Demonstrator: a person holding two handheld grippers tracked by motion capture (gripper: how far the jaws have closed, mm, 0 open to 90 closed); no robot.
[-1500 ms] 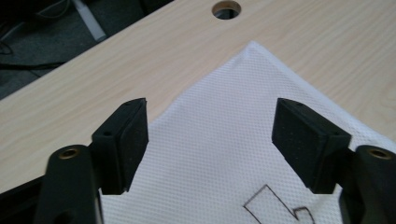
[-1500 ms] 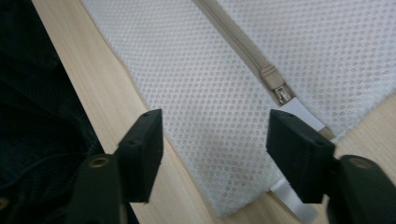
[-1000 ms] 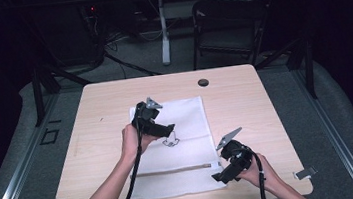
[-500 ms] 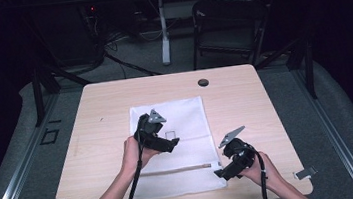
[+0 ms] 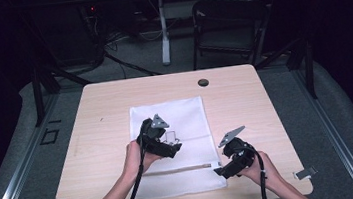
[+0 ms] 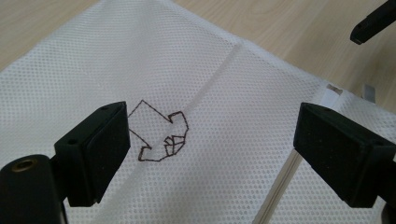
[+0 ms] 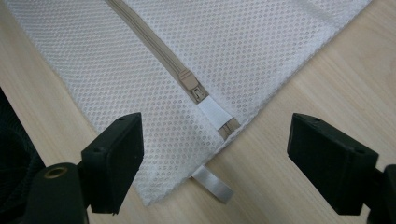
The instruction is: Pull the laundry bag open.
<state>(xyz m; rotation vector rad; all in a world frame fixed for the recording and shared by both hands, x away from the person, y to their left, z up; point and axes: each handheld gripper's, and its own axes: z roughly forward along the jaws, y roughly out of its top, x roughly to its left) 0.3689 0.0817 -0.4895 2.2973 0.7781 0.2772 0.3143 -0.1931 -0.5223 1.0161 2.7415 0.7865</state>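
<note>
A white mesh bag point(image 5: 171, 112) lies flat on the wooden table point(image 5: 100, 113), with a beige zipper point(image 5: 177, 170) across its near end. My left gripper point(image 5: 174, 146) hovers over the bag's middle. It is open, its jaws point(image 6: 212, 140) spread either side of a brown stitched emblem point(image 6: 159, 135). My right gripper point(image 5: 221, 169) sits at the bag's near right corner. Its jaws point(image 7: 215, 149) have just been closing but stand open, with the zipper pull point(image 7: 191, 84) and a white tab point(image 7: 212, 184) on the table between them, untouched.
A black round cap point(image 5: 203, 82) is set in the table near its far edge. A dark chair point(image 5: 228, 23) and stand legs are on the floor behind. Metal clips point(image 5: 306, 173) sit at the table's near corners. Bare wood borders the bag on both sides.
My left gripper has come nearer the person and a little lower over the bag. The right gripper has stayed at the corner.
</note>
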